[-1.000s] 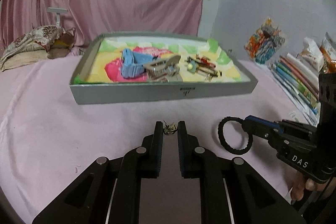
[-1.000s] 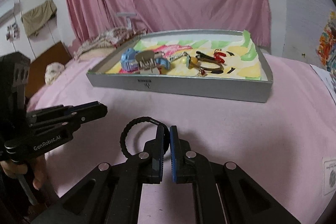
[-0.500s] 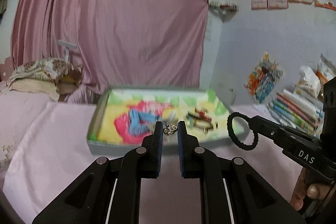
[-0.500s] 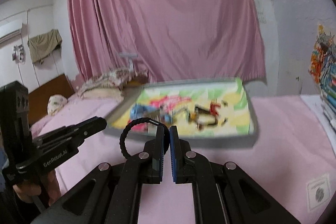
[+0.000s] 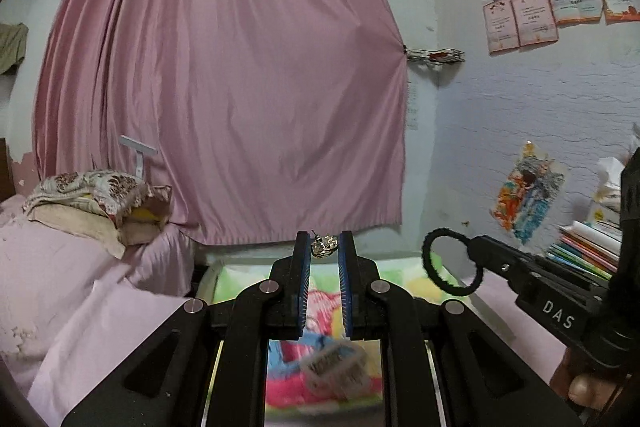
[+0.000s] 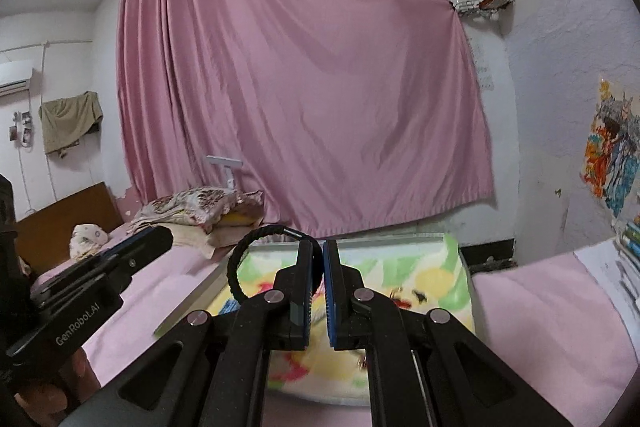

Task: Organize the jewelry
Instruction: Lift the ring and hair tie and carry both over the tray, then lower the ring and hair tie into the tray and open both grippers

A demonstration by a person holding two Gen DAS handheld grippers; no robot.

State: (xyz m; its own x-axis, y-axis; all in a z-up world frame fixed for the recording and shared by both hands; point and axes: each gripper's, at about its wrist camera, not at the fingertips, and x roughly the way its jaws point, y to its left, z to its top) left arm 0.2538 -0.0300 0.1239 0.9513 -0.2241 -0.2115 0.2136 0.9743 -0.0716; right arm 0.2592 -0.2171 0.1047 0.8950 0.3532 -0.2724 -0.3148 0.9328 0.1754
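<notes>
Since a second ago we have lifted both pieces off the pink bed sheet and brought them up over the tray, so the curtain now fills most of each view where the whole tray lay before. Our left hand-held gripper (image 5: 325, 247) is clenched on a small gold-and-silver trinket (image 5: 323, 245), perhaps an earring, pinched right at the fingertips. Our right hand-held gripper (image 6: 322, 251) is clenched on a black braided hair tie (image 6: 256, 247), whose loop hangs out to the left of the fingers; the left wrist view shows the same loop (image 5: 436, 263) held clear of everything.

The grey tray (image 6: 188, 311) with its bright cartoon lining sits on the bed (image 6: 560, 307) below both grippers, near the curtain-side edge. Several pieces already lie in it, though they are blurred: a blue item and a pale comb-like clip (image 5: 336, 367) show between the left fingers.

We judge the pickup done and the carry nearly done. What remains is to lower each piece into the tray and release it; whether anything more waits on the sheet we cannot tell.
</notes>
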